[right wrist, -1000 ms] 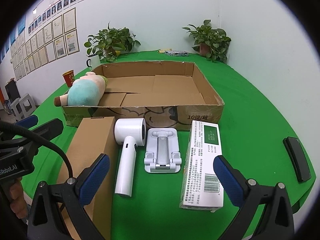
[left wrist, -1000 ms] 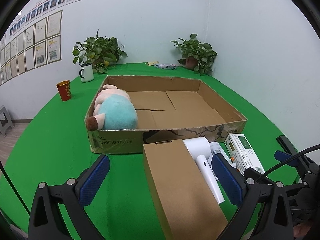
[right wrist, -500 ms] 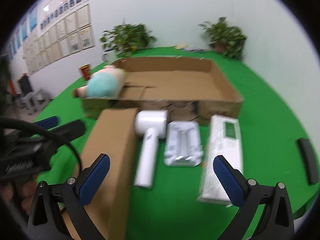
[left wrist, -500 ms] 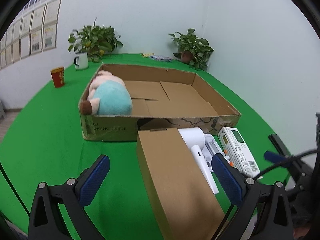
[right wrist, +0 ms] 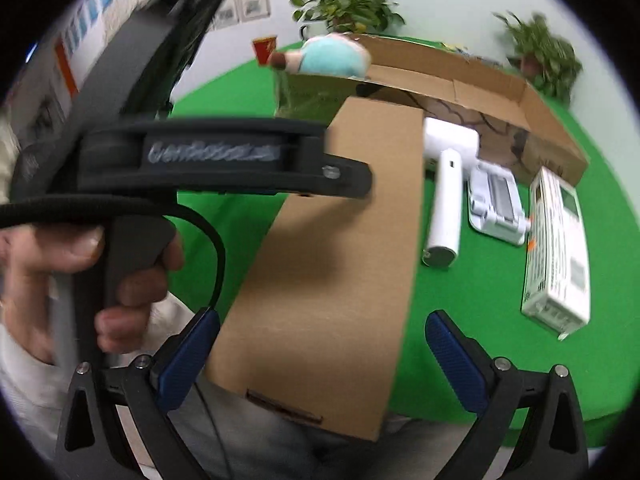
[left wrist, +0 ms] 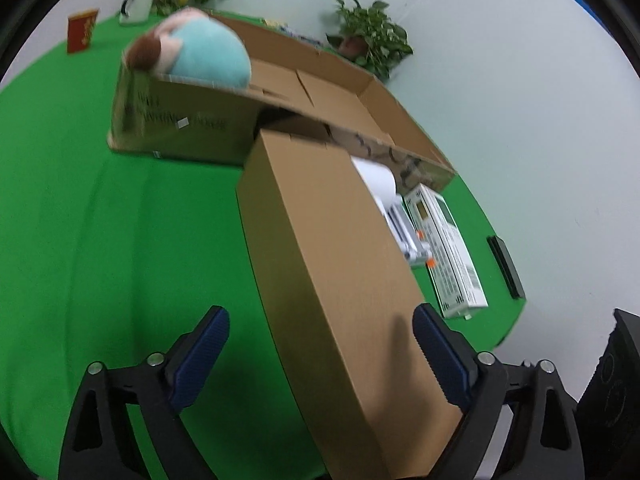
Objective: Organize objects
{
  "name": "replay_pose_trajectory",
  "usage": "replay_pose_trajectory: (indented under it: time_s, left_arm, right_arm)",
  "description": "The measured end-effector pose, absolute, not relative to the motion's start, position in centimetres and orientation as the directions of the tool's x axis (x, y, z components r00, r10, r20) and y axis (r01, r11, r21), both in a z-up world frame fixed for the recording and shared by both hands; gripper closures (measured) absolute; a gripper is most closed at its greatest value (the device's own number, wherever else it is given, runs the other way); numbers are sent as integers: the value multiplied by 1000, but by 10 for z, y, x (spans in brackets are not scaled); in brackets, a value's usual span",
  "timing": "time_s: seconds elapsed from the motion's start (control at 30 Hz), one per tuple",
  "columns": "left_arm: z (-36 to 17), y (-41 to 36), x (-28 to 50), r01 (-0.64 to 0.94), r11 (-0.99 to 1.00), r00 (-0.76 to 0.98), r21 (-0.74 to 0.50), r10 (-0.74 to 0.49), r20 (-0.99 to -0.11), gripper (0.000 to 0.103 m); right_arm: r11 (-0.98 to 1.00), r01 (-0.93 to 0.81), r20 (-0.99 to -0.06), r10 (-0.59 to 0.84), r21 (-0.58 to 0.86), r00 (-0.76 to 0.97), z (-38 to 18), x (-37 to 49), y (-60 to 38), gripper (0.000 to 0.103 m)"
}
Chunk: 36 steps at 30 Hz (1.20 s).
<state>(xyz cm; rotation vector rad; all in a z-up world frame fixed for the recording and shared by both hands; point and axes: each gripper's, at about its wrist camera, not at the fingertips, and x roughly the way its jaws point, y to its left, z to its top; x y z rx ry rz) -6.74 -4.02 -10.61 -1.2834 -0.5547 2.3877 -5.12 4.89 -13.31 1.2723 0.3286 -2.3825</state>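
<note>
A long brown box (left wrist: 332, 264) lies on the green table, one end against the large open carton (left wrist: 180, 124). My left gripper (left wrist: 320, 356) straddles the box partway along. Its jaws are closing; the right pad is at the box's edge and the left pad stands clear of its side. My right gripper (right wrist: 320, 356) is open over the near end of the long brown box (right wrist: 332, 248), which overhangs the table edge. A plush toy (left wrist: 204, 52) lies in the carton's left corner. In the right wrist view a hand holds the left gripper's black body (right wrist: 224, 164).
Right of the box lie a white hair dryer (right wrist: 444, 208), a white stand (right wrist: 496, 204) and a white-and-green carton (right wrist: 556, 256). A black flat object (left wrist: 506, 268) sits near the right table edge. A red cup (left wrist: 82, 30), a mug (left wrist: 136, 4) and potted plants (left wrist: 372, 36) stand at the back.
Both grippers have dropped and tipped down onto the long brown box. The right one has swung left to its near end. The left jaws have narrowed a little.
</note>
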Motion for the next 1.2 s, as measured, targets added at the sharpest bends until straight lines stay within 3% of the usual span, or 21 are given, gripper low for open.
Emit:
replay_pose_trajectory:
  time_s: [0.17, 0.27, 0.33, 0.43, 0.53, 0.6, 0.73, 0.87, 1.0, 1.1, 1.2]
  left_arm:
    - [-112, -50, -60, -115, -845, -513, -522, 500, -698, 12]
    - [-109, -65, -50, -109, -816, -524, -568, 533, -665, 8]
    - [-107, -74, -45, -99, -789, -524, -606, 559, -642, 6]
    - [-101, -78, -43, -88, -780, -519, -619, 567, -640, 6]
    - [-98, -80, -43, -85, -775, -517, -626, 571, -637, 14]
    - [-96, -80, -43, -71, -775, -515, -627, 567, -643, 22]
    - [-86, -79, -38, -109, -750, -515, -652, 604, -609, 23]
    - [-83, -54, -42, -161, -753, -486, -638, 623, -613, 33]
    - [-70, -36, -44, -216, -747, -496, -629, 639, -588, 33]
    - [-55, -28, -45, -264, -731, -518, -629, 658, -547, 33]
    - [-53, -16, -50, -274, -750, -516, -602, 643, -566, 33]
  right_arm:
    - [-880, 475, -824, -282, 18, -491, -139, -49, 43, 8]
    - [-848, 435, -773, -485, 303, -409, -133, -61, 64, 9]
    - [-755, 404, -692, -646, 516, -324, -136, -68, 76, 9]
    - [-655, 370, -607, -753, 659, -254, -145, -74, 80, 9]
    - [-583, 312, -548, -812, 750, -200, -157, -81, 91, 6]
    - [-631, 325, -578, -775, 704, -254, -152, -78, 105, 1]
    - [-740, 361, -623, -672, 567, -399, -128, -65, 132, 1]
    - [-786, 415, -637, -616, 458, -463, -103, -53, 132, 1]
    - [-843, 478, -659, -508, 247, -555, -88, -37, 113, 1]
    - [-853, 502, -670, -457, 144, -585, -91, -24, 105, 1]
    - [-891, 450, -708, -361, 69, -607, -103, -36, 96, 3]
